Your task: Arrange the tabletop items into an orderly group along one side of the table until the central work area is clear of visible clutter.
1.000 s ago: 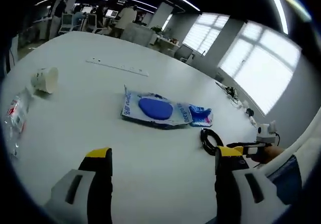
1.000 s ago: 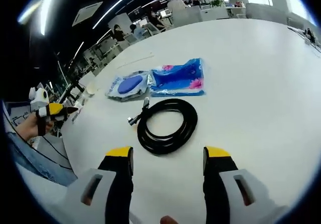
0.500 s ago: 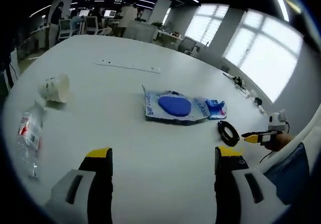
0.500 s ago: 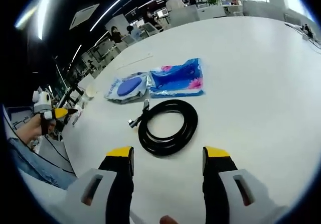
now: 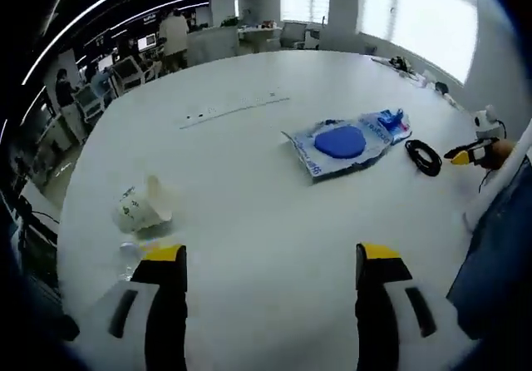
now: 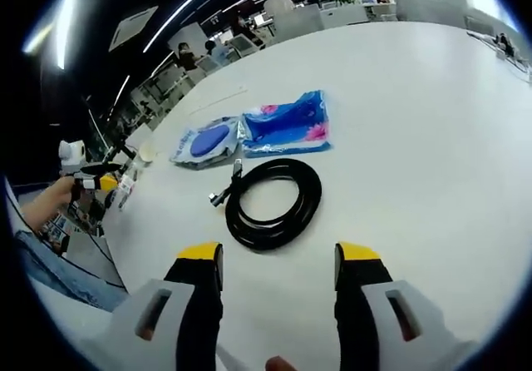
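Big open-plan office, desks and people way off in the background, and one huge white table (image 5: pixel 274 221) doing all the work here. Stuff is spread loosely across it, nothing grouped along a side yet, so I'd say the tidy-up has barely started.

In the left gripper view, the left gripper (image 5: pixel 264 259) sits at the bottom of the frame with its jaws apart and nothing between them. A tipped-over paper cup (image 5: pixel 143 208) lies at lower left, just past the left jaw, probably the nearest thing to grab. The blue pouch in clear wrap (image 5: pixel 342 144) is right of center, and the right gripper (image 5: pixel 467 151) pokes in from the far right edge.

In the right gripper view, the right gripper (image 6: pixel 277 259) is also spread wide and empty, aimed straight at the coiled black cable (image 6: pixel 273 203) in mid-frame. Looks lined up for a pick. Above the coil, a blue floral packet (image 6: pixel 287 123) sits beside the pouch.
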